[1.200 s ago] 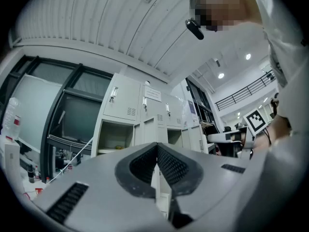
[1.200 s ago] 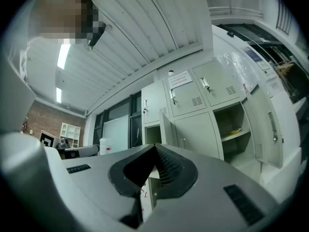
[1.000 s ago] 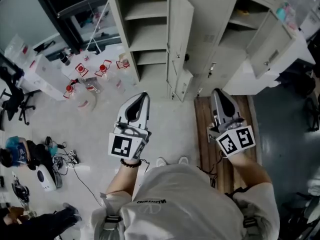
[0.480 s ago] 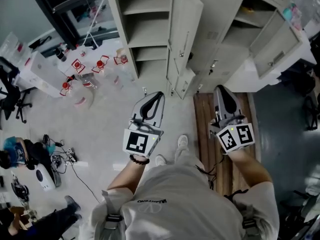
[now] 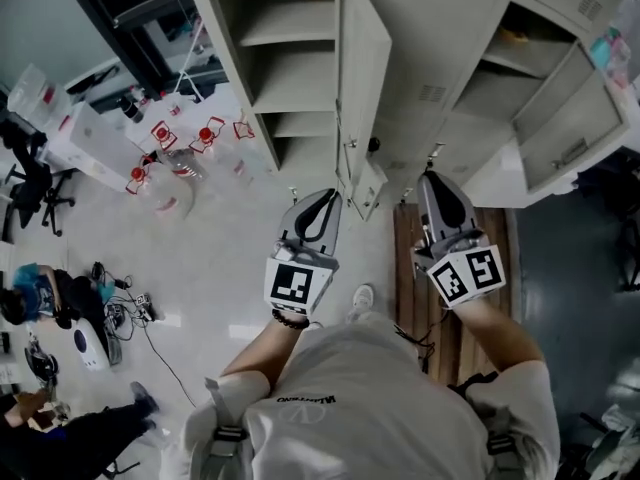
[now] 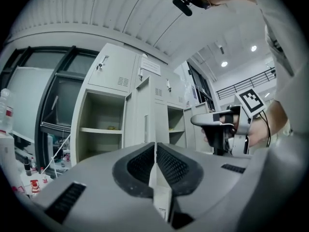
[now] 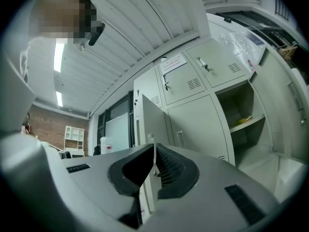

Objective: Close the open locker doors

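We hold both tools level and aimed at the lockers (image 5: 440, 58), which stand on the floor straight ahead of us. The tall door (image 5: 362, 78) swings out toward us edge-on, just beyond the left tool (image 5: 322, 200). A small lower door (image 5: 368, 190) hangs open beneath it, and another door (image 5: 575, 138) stands open toward the right end of the row. The left tool is clamped fully together with nothing in it, which we judge makes it a blunt pusher for the tall door's face. The right tool (image 5: 438, 183) has just been opening its jaws to a narrow slit, with nothing between them. It faces the closed panel beside the tall door, near but not touching. None of the open doors is pushed home yet.
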Demonstrator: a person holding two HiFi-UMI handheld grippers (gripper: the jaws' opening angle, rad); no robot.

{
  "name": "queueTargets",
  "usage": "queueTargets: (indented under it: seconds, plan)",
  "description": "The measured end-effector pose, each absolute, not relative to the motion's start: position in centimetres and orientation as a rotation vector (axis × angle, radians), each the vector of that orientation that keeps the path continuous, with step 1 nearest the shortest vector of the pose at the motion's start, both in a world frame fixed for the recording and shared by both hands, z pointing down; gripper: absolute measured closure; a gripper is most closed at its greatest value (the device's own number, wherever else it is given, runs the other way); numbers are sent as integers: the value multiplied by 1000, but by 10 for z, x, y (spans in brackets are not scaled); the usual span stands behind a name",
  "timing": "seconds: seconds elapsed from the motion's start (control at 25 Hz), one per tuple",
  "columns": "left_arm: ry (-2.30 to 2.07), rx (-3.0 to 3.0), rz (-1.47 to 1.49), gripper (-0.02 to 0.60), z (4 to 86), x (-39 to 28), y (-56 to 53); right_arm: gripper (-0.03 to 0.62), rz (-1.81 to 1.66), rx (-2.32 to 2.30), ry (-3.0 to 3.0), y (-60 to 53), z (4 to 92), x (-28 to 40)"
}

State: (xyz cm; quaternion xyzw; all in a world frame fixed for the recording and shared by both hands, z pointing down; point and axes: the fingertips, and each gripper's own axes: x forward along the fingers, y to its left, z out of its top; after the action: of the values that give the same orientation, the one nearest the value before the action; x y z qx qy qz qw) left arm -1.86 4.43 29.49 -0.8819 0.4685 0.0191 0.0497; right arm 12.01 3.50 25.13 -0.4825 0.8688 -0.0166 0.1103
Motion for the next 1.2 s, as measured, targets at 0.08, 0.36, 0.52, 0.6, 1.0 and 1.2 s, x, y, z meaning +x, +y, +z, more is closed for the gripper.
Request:
queueTargets:
  seconds: [0.08,0.36,0.52,0.6,1.0,1.2]
  plan:
    - [1462,-2675,44,577,299,-10,30,568,-57,-1378,2575,18,253,124]
    - [1585,-2632,-19,575,318,10,-2,568,-105,-1217,2672,-21,269,121]
    - [1645,-2606,-47,549,328,16,-14,568,-134,-1154,2710,-33,280,114]
    - [1666,-2599,-67,525,334,18,-20,566,-139,-1133,2724,-37,283,109]
    - [1715,-2611,-162,422,366,34,-54,565,-137,-1144,2724,-50,280,101]
    - [1712,-2617,-236,423,381,35,-67,565,-124,-1080,2752,-55,274,87]
